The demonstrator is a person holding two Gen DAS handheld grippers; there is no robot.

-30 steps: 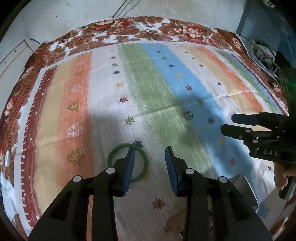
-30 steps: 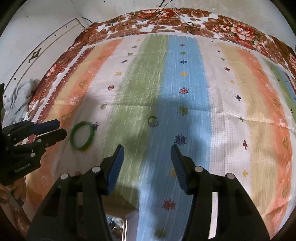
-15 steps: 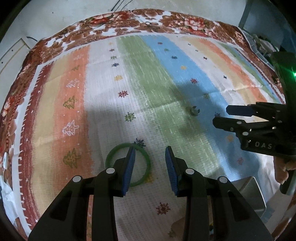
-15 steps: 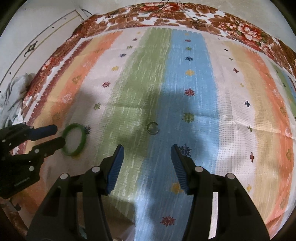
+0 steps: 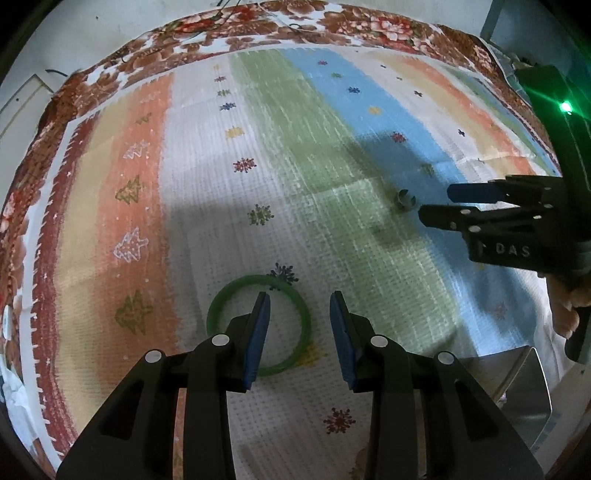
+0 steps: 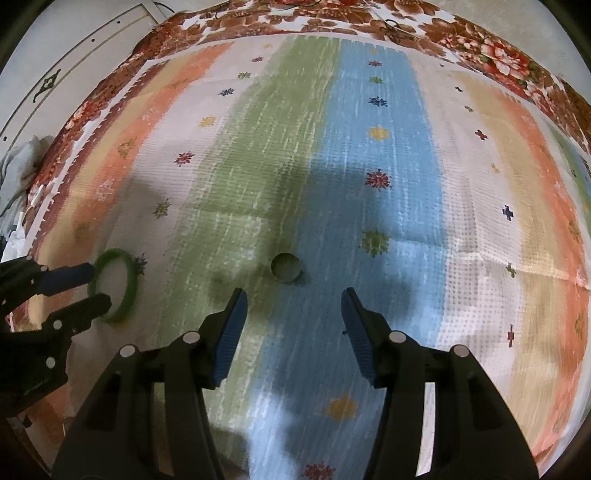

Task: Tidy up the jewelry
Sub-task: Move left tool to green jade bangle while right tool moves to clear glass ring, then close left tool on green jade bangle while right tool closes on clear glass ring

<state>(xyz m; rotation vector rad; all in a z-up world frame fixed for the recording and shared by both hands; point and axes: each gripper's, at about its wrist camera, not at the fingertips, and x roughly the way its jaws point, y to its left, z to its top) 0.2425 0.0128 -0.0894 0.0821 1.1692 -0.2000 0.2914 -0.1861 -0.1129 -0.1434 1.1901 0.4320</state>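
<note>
A green bangle [image 5: 221, 302] lies flat on the striped cloth. My left gripper [image 5: 299, 299] is open just above it, its left finger over the ring's inside and its right finger outside the rim. The bangle also shows in the right wrist view [image 6: 127, 266], with the left gripper [image 6: 96, 284] straddling its rim. A small silver ring [image 6: 286, 267] lies on the green-blue stripe border. My right gripper [image 6: 293, 295] is open just short of it, the ring between and ahead of the fingertips. From the left wrist view the ring [image 5: 405, 199] sits just off the right gripper [image 5: 436, 203].
A metal box [image 5: 528, 391] sits at the near right edge of the cloth [image 5: 295, 147]. The floral border [image 6: 332, 22] marks the far edge. A crumpled white cloth [image 6: 18, 177] lies off the left side.
Both grippers have moved forward and down. The left has closed in over the bangle, the right has come up to the small ring. Both stay open.
</note>
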